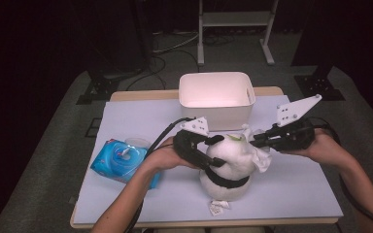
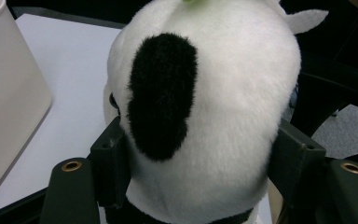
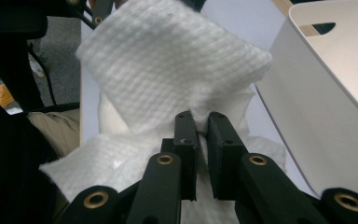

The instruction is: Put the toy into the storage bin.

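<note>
A white plush toy [image 1: 228, 167] with black patches and a black collar sits upright on the white table [image 1: 291, 189], near the front. My left gripper [image 1: 212, 151] comes in from the left and is shut on the toy's head. In the left gripper view its pads [image 2: 112, 163] press into both sides of the plush head [image 2: 223, 93]. From the right, my right gripper [image 1: 253, 141] is shut on a white wipe [image 1: 262, 158] that lies against the far side of the head. The wipe [image 3: 168, 65] is pinched between its jaws [image 3: 203, 135] and folds over above them.
A white plastic bin [image 1: 216, 94] stands just behind the toy, close to both grippers. A blue pack of wipes [image 1: 121, 160] lies at the left of the table. A paper tag [image 1: 217, 208] sticks out at the toy's base. Dark floor and stands surround the table.
</note>
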The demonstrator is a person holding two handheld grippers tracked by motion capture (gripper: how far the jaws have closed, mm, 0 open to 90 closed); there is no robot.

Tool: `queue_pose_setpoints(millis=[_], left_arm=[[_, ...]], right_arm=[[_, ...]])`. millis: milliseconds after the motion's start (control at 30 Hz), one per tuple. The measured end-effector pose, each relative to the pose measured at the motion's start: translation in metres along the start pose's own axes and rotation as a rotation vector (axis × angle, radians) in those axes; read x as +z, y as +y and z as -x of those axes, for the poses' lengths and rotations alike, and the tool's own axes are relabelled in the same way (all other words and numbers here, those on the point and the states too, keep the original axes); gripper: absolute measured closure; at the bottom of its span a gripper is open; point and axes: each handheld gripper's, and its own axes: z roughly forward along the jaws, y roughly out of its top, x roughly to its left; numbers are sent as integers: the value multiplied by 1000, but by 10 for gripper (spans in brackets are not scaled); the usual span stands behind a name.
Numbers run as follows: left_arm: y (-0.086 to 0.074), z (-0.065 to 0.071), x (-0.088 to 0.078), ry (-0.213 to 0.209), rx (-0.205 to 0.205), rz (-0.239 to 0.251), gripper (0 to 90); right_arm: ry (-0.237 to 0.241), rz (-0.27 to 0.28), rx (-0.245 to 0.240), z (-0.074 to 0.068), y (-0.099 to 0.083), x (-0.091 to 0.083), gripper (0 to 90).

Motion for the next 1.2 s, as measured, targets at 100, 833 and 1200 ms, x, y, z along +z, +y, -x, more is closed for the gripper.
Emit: queue_pose_setpoints(millis=[100, 833, 1200], left_arm=[[3, 1, 3, -2, 6, -4, 323], [0, -2, -19, 14, 1, -16, 327], [11, 2, -6, 14, 30, -48, 324]], right_arm=[[6, 5, -23, -2, 12, 3, 822], [7, -18, -11, 2, 10, 6, 819], [6, -15, -69, -3, 36, 12, 820]])
